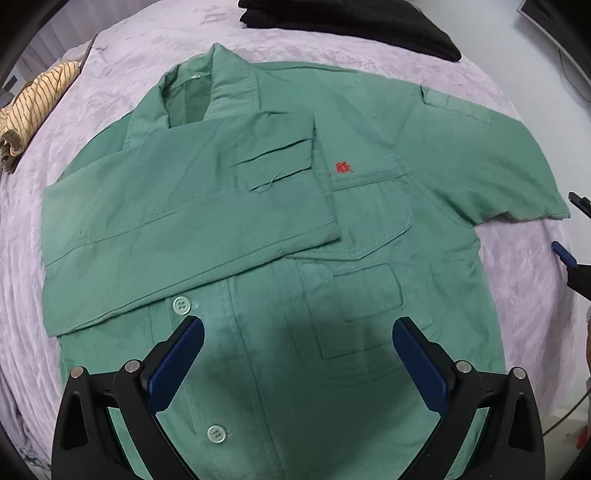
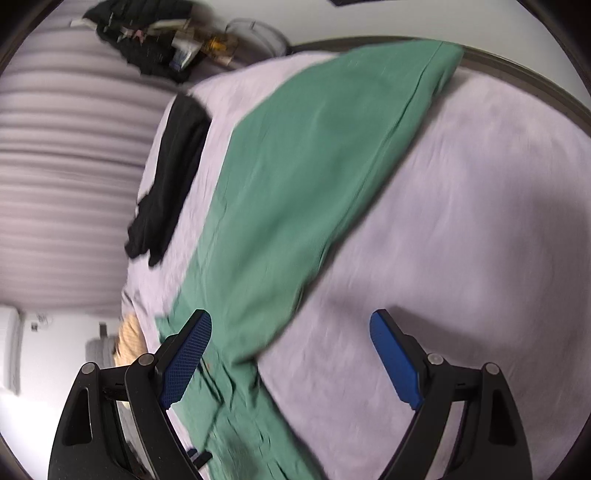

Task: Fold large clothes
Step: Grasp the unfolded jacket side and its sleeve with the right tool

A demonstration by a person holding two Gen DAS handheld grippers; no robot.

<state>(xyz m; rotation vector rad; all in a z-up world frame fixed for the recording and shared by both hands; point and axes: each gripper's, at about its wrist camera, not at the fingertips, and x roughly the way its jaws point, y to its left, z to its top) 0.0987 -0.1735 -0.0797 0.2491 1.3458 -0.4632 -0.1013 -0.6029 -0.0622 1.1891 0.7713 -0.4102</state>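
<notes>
green shirt point(image 1: 280, 236) flat on bed point(image 1: 122, 48), one sleeve folded across | left claw point(image 1: 297, 332) apart, empty | right claw point(image 2: 291, 325) apart, empty

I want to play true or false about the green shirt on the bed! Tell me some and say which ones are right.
1. One sleeve of the green button-up shirt is folded across its chest. True.
2. The left gripper is squeezing the shirt. False: it is open, holding nothing.
3. A black garment lies beyond the collar. True.
4. The lilac blanket is bright orange. False: it is pale purple.
5. The right gripper is open. True.
</notes>
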